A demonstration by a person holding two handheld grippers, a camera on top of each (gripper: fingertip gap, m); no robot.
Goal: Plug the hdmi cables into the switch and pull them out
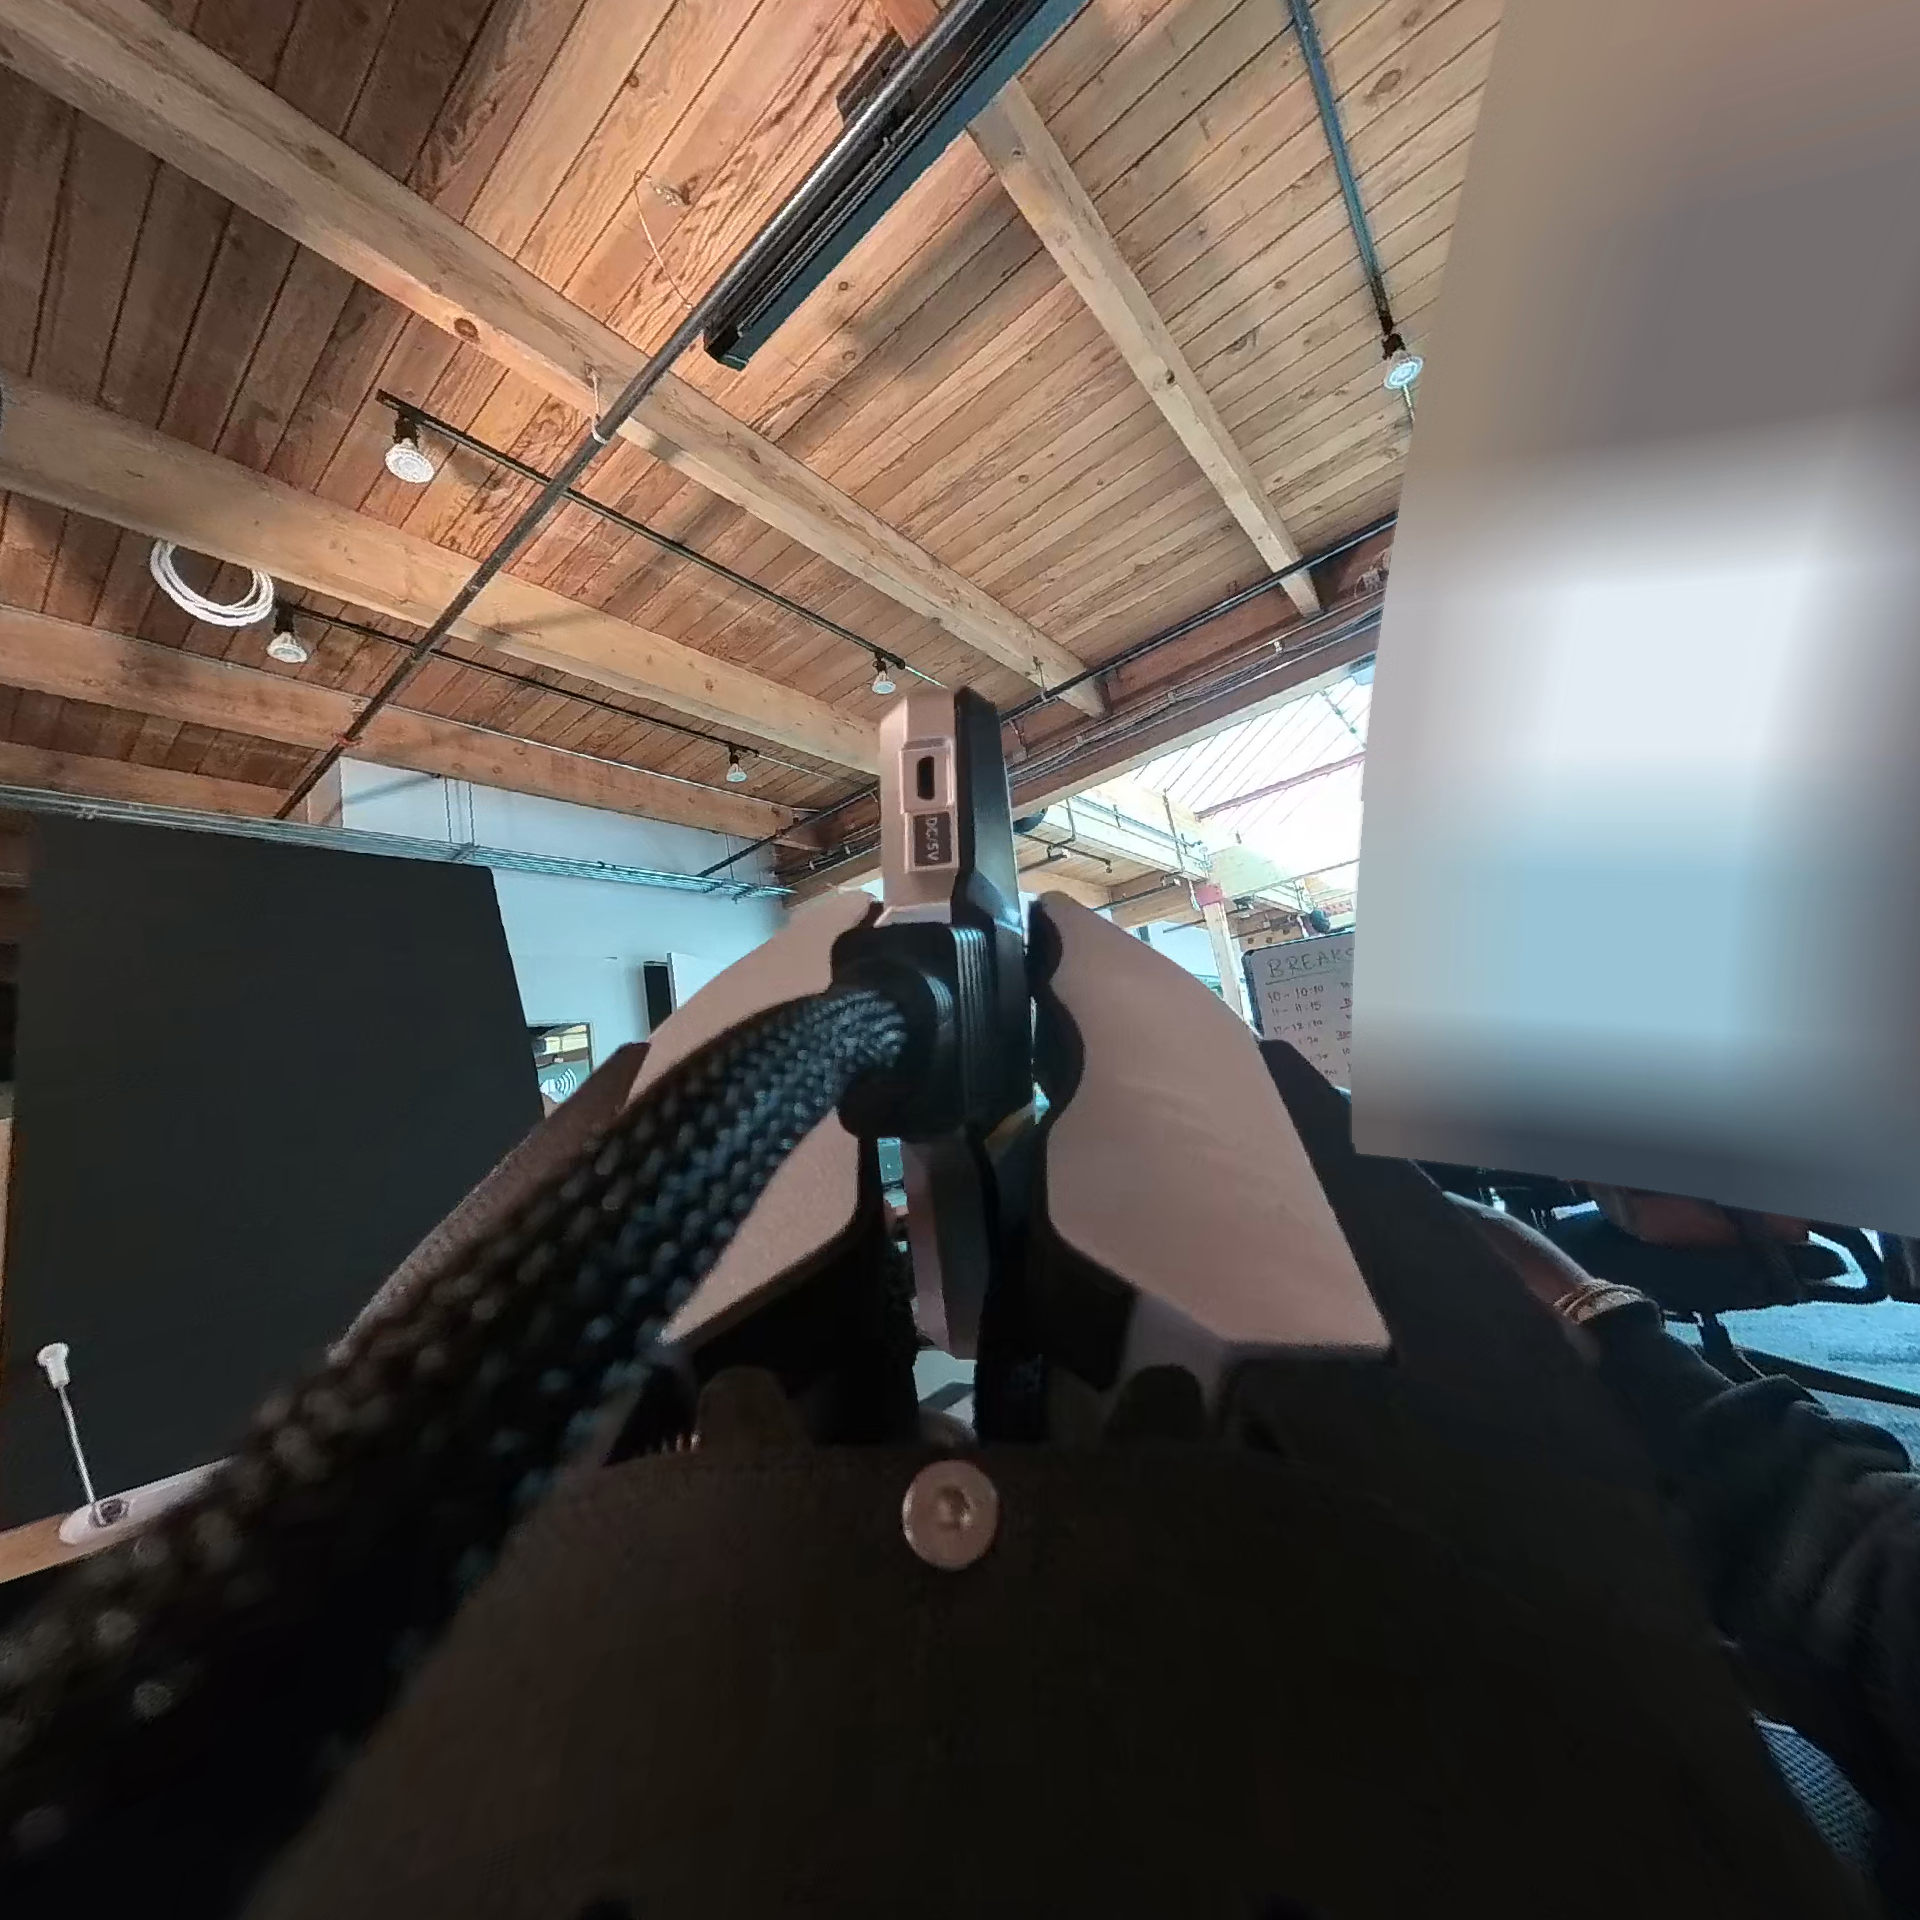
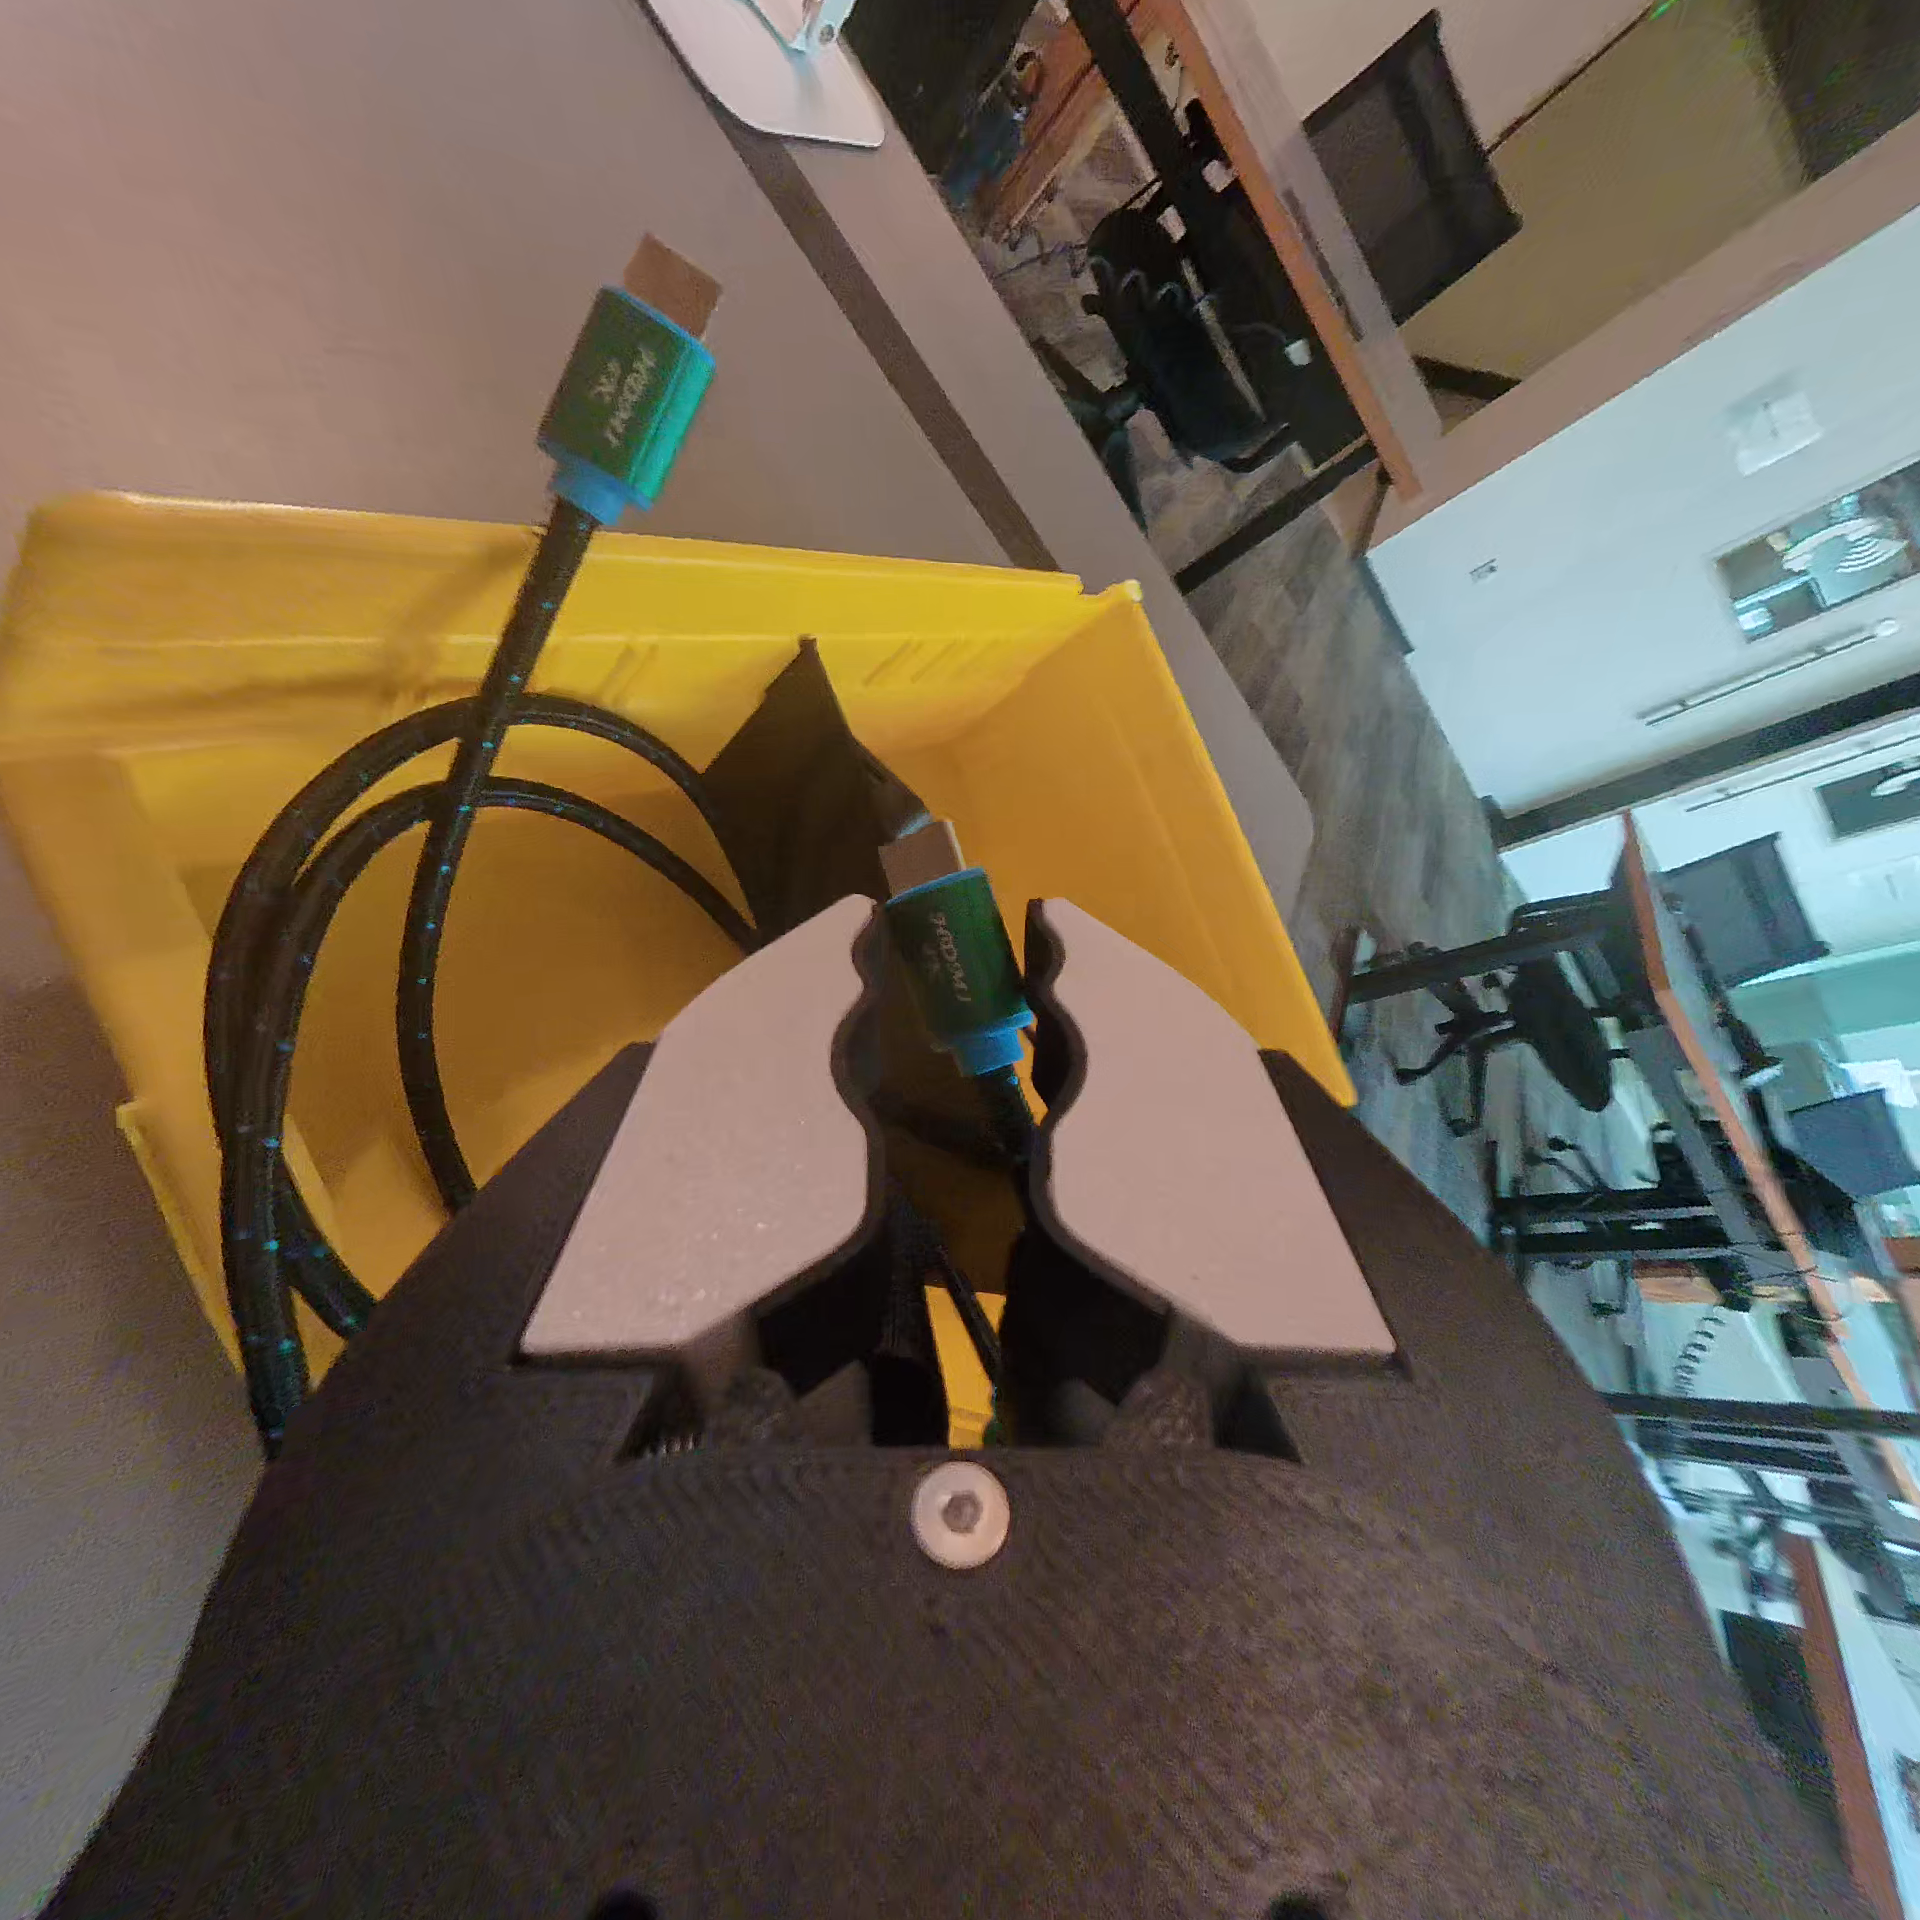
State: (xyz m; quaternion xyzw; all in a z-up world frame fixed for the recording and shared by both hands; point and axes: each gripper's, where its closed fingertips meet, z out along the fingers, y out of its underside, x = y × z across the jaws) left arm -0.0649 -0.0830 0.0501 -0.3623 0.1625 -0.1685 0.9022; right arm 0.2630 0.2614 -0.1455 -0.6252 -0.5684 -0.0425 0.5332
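Left gripper (image 1: 954, 940): jaws clamped on switch (image 1: 940, 821), standing upright between them.
Right gripper (image 2: 951, 914): jaws narrow, gripping green HDMI plug (image 2: 954, 961).

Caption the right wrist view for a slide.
Right tongs closed around a green metal HDMI plug above a yellow plastic bin of coiled black braided cable.

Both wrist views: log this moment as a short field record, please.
left gripper: shut on the switch, raised toward the ceiling
black braided cable: plugged into the switch
right gripper: around the green HDMI plug, grip unclear
second green plug: free, beyond the bin's far rim
yellow bin: holds the coiled cable
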